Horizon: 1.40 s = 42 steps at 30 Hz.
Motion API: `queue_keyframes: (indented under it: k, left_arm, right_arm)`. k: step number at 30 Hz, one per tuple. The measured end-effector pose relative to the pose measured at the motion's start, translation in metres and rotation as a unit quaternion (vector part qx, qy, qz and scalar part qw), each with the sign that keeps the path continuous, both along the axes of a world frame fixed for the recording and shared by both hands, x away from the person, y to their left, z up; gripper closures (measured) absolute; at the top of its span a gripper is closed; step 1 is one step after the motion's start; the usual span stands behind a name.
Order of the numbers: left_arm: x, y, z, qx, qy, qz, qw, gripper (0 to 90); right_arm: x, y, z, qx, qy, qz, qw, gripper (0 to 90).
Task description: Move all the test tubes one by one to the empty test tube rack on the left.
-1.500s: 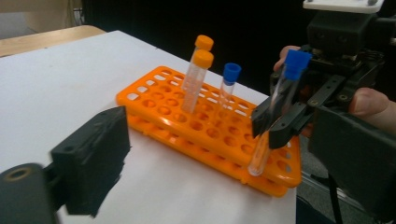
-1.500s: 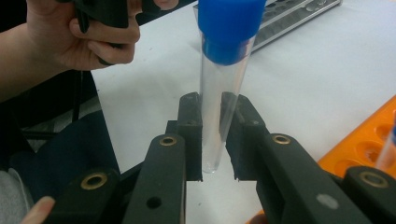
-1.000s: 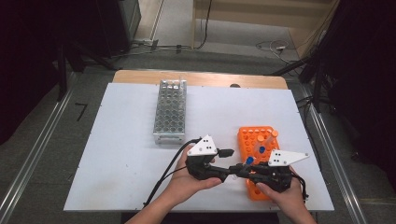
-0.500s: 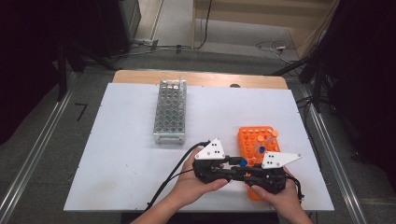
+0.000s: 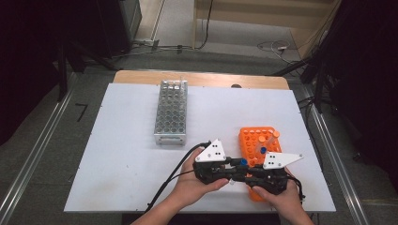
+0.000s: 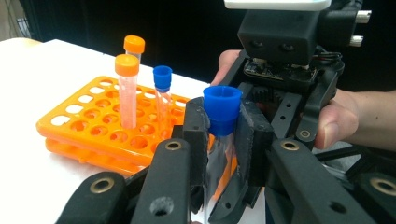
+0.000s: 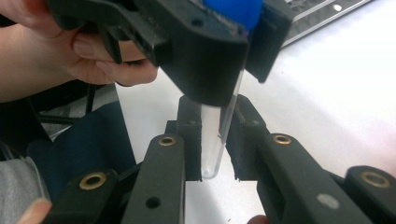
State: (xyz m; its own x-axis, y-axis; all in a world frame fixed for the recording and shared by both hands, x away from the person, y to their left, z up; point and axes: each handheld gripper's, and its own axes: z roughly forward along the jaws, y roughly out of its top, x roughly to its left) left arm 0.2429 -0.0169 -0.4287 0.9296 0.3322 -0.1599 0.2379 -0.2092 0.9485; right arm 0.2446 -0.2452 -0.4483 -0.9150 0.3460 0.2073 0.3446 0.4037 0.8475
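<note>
A clear tube with a blue cap [image 6: 222, 107] stands upright between my two grippers, which face each other just in front of the orange rack [image 5: 253, 138]. My left gripper [image 6: 223, 126] is shut on the cap; its jaws have just been closing with the tube between them. My right gripper [image 7: 215, 135] is shut on the tube's lower body [image 7: 212, 154], with the rounded bottom clear of the table. In the high view the left gripper [image 5: 237, 165] and right gripper [image 5: 248, 172] meet at the blue cap [image 5: 243, 162].
The orange rack [image 6: 84, 126] holds two orange-capped tubes [image 6: 126, 88] and one blue-capped tube [image 6: 162, 93]. A metal rack [image 5: 171, 112] stands at the back middle of the white table [image 5: 131, 154]. Cables trail from the grippers toward the front edge.
The left gripper's jaws have closed onto the tube's blue cap. Both hands have stayed nearly where they were, and the right gripper keeps its hold on the tube.
</note>
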Motion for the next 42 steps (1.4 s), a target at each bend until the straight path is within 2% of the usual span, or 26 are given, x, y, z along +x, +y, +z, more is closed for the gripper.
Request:
queue_keyframes:
  k: [4, 10, 17, 22, 30, 39, 42]
  left_arm:
    - [0.002, 0.007, 0.003, -0.004, -0.008, 0.012, 0.9999, 76.6]
    - [0.008, 0.021, 0.006, -0.013, -0.009, 0.035, 0.9993, 76.6]
    - [0.017, 0.043, 0.009, -0.019, -0.012, 0.071, 0.9972, 76.6]
    - [0.026, 0.061, 0.012, -0.029, -0.016, 0.102, 0.9942, 76.6]
    - [0.05, 0.083, 0.016, -0.032, -0.02, 0.151, 0.9878, 76.6]
    - [0.078, 0.1, 0.029, -0.029, -0.031, 0.184, 0.982, 76.6]
    - [0.088, 0.107, 0.031, -0.035, -0.034, 0.2, 0.9786, 76.6]
  right_arm:
    - [0.0, -0.004, 0.002, 0.008, -0.009, -0.005, 0.9999, 65.0]
    - [-0.001, -0.013, 0.008, 0.021, -0.027, -0.021, 0.9992, 46.6]
    - [-0.001, -0.022, 0.011, 0.028, -0.033, -0.035, 0.9984, 28.0]
    - [-0.002, -0.029, 0.012, 0.032, -0.035, -0.036, 0.9982, 17.9]
    - [-0.003, -0.045, 0.012, 0.04, -0.041, -0.039, 0.9976, 8.5]
    - [-0.002, -0.069, 0.013, 0.058, -0.044, -0.051, 0.996, 3.6]
    - [-0.001, -0.075, 0.013, 0.06, -0.042, -0.055, 0.9957, 1.3]
